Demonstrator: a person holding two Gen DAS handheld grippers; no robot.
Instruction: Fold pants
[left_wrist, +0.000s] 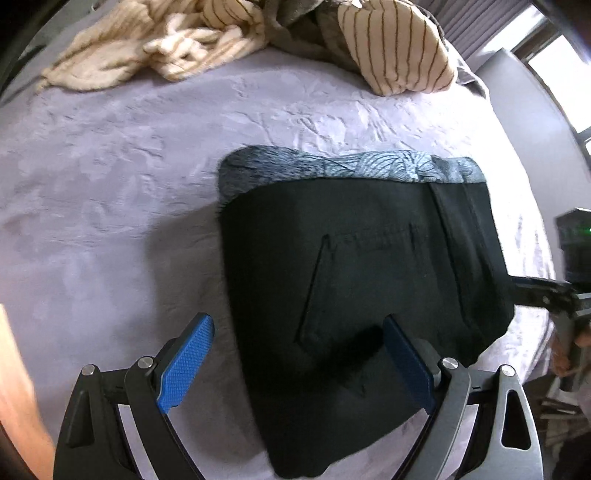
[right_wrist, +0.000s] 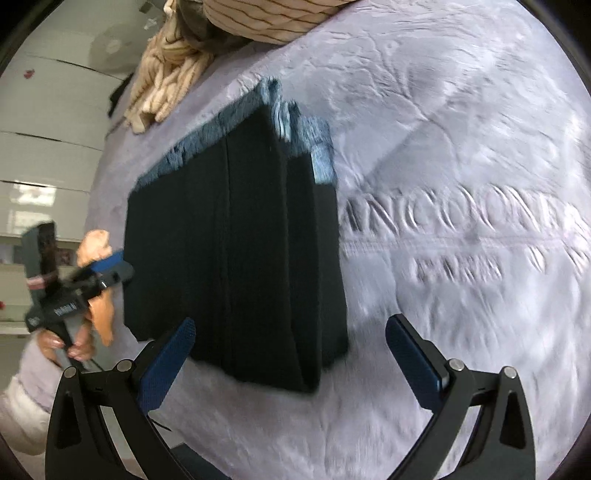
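The black pants (left_wrist: 369, 288) lie folded into a compact rectangle on the lilac bedspread (left_wrist: 110, 206), with a blue-grey patterned lining (left_wrist: 351, 168) showing along the far edge. My left gripper (left_wrist: 295, 354) is open and empty, hovering over the near left part of the pants. In the right wrist view the folded pants (right_wrist: 236, 243) lie ahead and to the left. My right gripper (right_wrist: 291, 350) is open and empty above their near right corner. The right gripper also shows in the left wrist view (left_wrist: 543, 291) beside the pants' right edge. The left gripper shows in the right wrist view (right_wrist: 107, 269) at the pants' left edge.
A cream striped pillow (left_wrist: 399, 48) and a crumpled cream blanket (left_wrist: 147, 51) lie at the head of the bed. Embossed lettering (right_wrist: 461, 221) marks the bedspread to the right of the pants. White cupboards (right_wrist: 48, 147) stand beyond the bed's left side.
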